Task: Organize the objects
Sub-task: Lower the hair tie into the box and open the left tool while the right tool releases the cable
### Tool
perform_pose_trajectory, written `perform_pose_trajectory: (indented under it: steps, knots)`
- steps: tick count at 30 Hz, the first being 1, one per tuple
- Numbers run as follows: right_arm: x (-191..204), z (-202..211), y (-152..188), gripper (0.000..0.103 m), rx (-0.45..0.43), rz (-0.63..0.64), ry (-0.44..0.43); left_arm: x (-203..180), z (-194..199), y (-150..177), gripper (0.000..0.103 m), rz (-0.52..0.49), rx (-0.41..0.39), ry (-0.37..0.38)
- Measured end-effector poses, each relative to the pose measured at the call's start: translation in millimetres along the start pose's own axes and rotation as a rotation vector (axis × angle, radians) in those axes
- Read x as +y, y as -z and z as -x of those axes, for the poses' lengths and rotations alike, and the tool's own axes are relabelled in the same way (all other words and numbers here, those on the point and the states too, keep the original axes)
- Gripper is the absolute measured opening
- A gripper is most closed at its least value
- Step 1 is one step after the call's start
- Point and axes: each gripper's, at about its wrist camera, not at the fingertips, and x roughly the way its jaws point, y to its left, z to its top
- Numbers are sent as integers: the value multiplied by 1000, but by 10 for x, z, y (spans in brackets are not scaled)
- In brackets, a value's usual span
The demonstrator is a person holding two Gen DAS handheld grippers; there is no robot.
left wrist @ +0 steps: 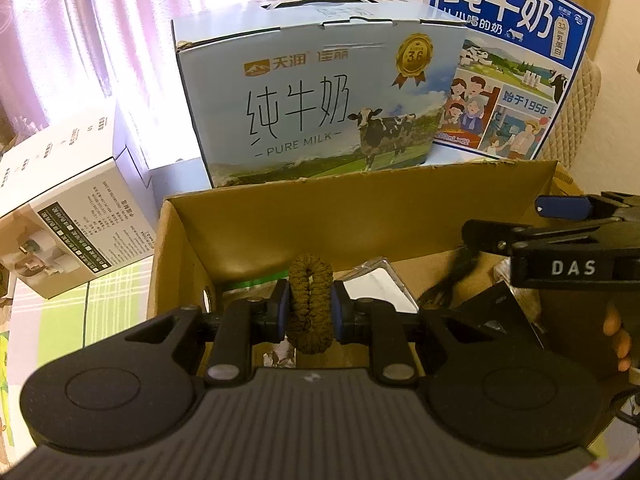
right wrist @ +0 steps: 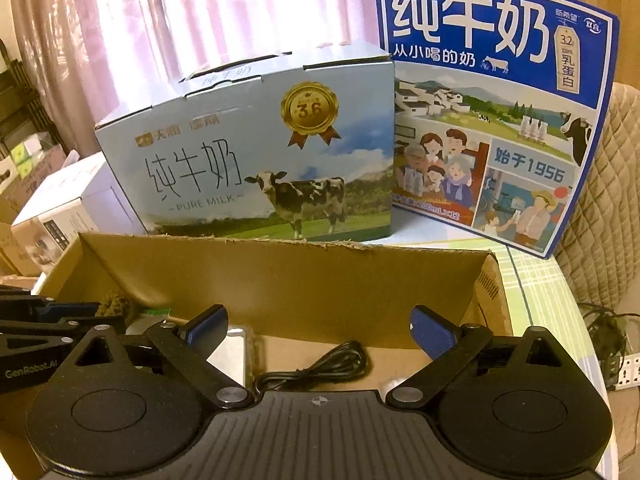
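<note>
The left tongs (left wrist: pixel 310 312) are clenched on a brown braided cord loop (left wrist: pixel 310 304), a thick woven ring of rope-like fibre pinched upright between the blue pads and poised just above the inside of an open brown cardboard box (left wrist: pixel 360 216); the step in hand looks like sorting this loop, either lifting it out of the box or setting it down inside, and the pictures alone do not say which. The right tongs (right wrist: pixel 320 332) stand released, blue pads wide apart, hovering over a coiled black cable (right wrist: pixel 320 364) that lies on the box floor beside a clear plastic packet (right wrist: pixel 236 352). My reading is that the next move calls for the right tongs to drop onto the cable and close on a bunched part of the coil, since a single strand would slip; the loop, soft and springy, should hold under a firm squeeze but may sag when let go. Behind the box on the tabletop stand a pale blue milk carton with a cow picture (left wrist: pixel 316 100) and a dark blue milk carton with cartoon figures (right wrist: pixel 492 112), touching side by side
</note>
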Motion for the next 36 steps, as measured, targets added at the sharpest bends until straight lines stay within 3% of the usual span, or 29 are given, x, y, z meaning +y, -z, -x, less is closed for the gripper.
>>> perform_pose_trajectory:
  steps: [19, 28, 30, 32, 34, 36]
  knots:
    - [-61, 119, 55, 95, 31, 9, -7, 7, 20, 4, 19, 7, -5, -7]
    - [-68, 160, 69, 95, 25, 5, -7, 9, 66, -25, 27, 2, -34, -20]
    - [-60, 180, 72, 95, 23, 8, -6, -1, 84, -26, 38, -5, -47, -23]
    - [-53, 202, 79, 95, 22, 11, -11, -8, 109, -29, 63, -6, -64, -43]
    - [-42, 231, 88, 95, 19, 16, -16, -4, 138, -32, 78, -2, -80, -63]
    - [-35, 258, 96, 95, 17, 21, -19, 9, 166, -38, 79, 5, -84, -64]
